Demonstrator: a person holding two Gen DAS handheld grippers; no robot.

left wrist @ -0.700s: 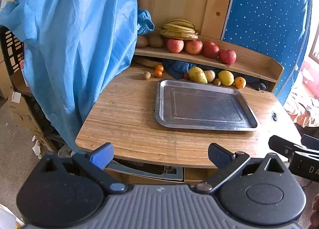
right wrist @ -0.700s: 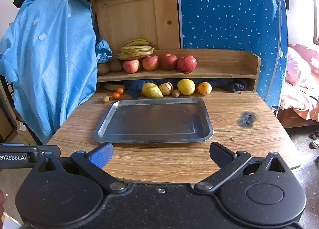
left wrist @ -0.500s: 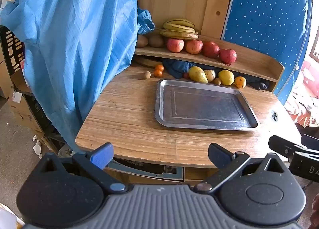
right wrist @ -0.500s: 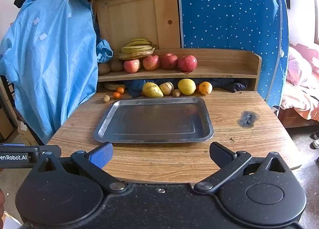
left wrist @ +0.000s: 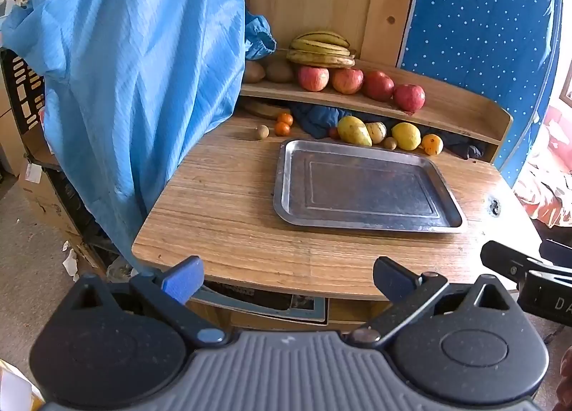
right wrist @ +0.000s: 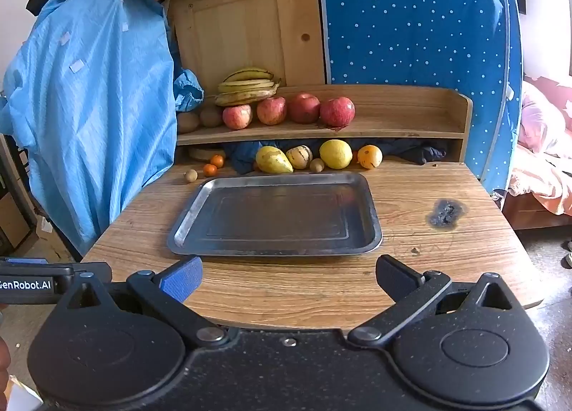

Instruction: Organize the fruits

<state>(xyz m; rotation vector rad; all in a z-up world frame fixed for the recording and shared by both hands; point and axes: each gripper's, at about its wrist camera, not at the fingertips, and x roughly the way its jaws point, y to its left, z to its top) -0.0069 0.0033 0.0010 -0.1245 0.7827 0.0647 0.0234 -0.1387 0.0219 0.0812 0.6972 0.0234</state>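
An empty metal tray (left wrist: 364,226) (right wrist: 279,252) lies in the middle of the wooden table (right wrist: 321,285). Behind it sit a yellow-green mango (right wrist: 272,160), a striped melon (right wrist: 299,156), a lemon (right wrist: 335,153), an orange (right wrist: 369,156) and small tangerines (right wrist: 213,166). On the shelf above are several red apples (right wrist: 304,108), bananas (right wrist: 246,86) and kiwis (right wrist: 200,119). My left gripper (left wrist: 286,278) stands open before the table's near edge, holding nothing. My right gripper (right wrist: 287,277) is open over the near edge, also holding nothing.
A blue cloth (left wrist: 136,71) hangs at the table's left side. A blue dotted curtain (right wrist: 411,17) stands at the back right. A dark burn mark (right wrist: 446,212) is on the table right of the tray. A bed (right wrist: 543,160) lies far right.
Both views have crept slightly forward toward the table. Both grippers remain open and no fruit has moved.
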